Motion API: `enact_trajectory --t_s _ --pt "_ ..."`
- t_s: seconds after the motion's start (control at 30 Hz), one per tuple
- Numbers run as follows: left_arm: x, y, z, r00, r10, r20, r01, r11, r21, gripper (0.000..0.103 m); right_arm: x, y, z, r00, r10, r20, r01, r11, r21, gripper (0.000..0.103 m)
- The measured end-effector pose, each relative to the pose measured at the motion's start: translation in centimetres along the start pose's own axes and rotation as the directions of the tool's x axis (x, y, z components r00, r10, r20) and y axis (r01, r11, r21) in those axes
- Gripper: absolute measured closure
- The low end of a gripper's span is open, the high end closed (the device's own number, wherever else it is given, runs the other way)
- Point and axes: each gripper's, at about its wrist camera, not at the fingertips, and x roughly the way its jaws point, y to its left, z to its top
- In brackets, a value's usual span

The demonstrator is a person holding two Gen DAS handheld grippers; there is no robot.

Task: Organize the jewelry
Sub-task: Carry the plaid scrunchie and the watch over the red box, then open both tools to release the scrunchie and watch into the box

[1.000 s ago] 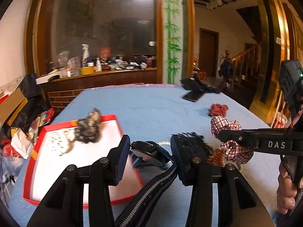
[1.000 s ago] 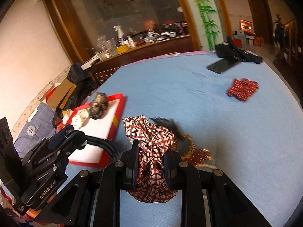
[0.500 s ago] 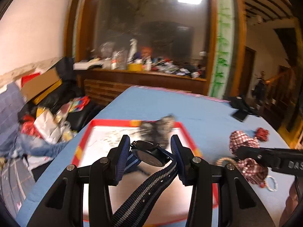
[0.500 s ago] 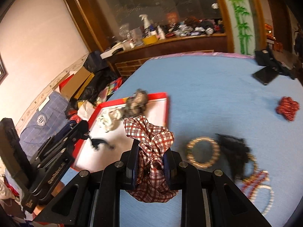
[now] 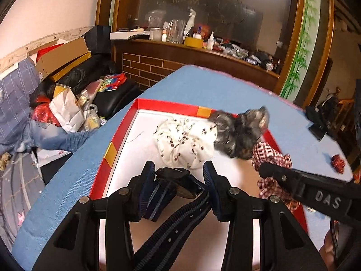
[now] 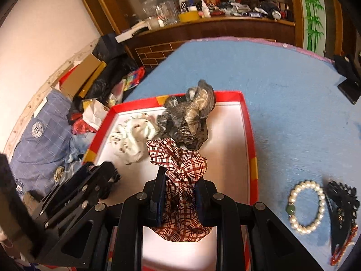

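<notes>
Jewelry and hair pieces are split between the two grippers, a tray and the blue tabletop (image 6: 282, 113). Nearest, the left gripper (image 5: 179, 181) pinches a wristwatch (image 5: 178, 179) by its case, its navy striped strap (image 5: 171, 223) hanging down between the fingers above the tray. The right gripper (image 6: 178, 194) is pressed together on a red-and-white checked scrunchie (image 6: 180, 164), also held over the tray. Beyond them, the red-rimmed tray (image 6: 249, 135) with a white floor holds a cream spotted scrunchie (image 6: 133, 137) and, touching it at the far side, a grey-and-gold scrunchie (image 6: 189, 117) that leans on the far rim. Outside the tray, on the cloth to its right, lie a pearl bracelet (image 6: 308, 205) with one green bead and a black hair clip (image 6: 340, 210) just beside it.
</notes>
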Motion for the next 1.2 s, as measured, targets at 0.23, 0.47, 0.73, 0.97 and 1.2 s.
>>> enact_trajectory --t_s 0.23,0.47,0.73,0.97,1.2 --pt "0.8 0.0 -0.2 0.999 0.034 -0.019 -0.034 0.999 0.011 0.06 2.1 -1.1 -0.2 0.999 -0.025 -0.043 0.026 1.0 0.01 0.076" --pt "0.8 -0.5 -0.4 0.998 0.056 -0.014 -0.055 0.998 0.037 0.06 2.8 -1.1 -0.7 0.998 -0.04 -0.047 0.04 0.999 -0.009 0.073" --pt "0.7 -0.2 -0.4 0.999 0.043 -0.014 -0.043 0.999 0.016 0.06 2.2 -1.4 -0.8 0.999 -0.025 -0.033 0.025 1.0 0.002 0.052" --pt "-0.3 -0.4 -0.1 0.999 0.016 0.035 -0.016 1.0 0.015 0.059 0.0 -1.8 -0.1 0.999 0.022 0.025 -0.023 0.999 0.046 0.044" --pt "-1.5 -1.2 -0.1 0.995 -0.009 0.1 0.004 0.999 0.049 0.057 -2.7 -1.8 0.3 0.995 0.065 0.082 -0.07 0.995 0.066 0.044"
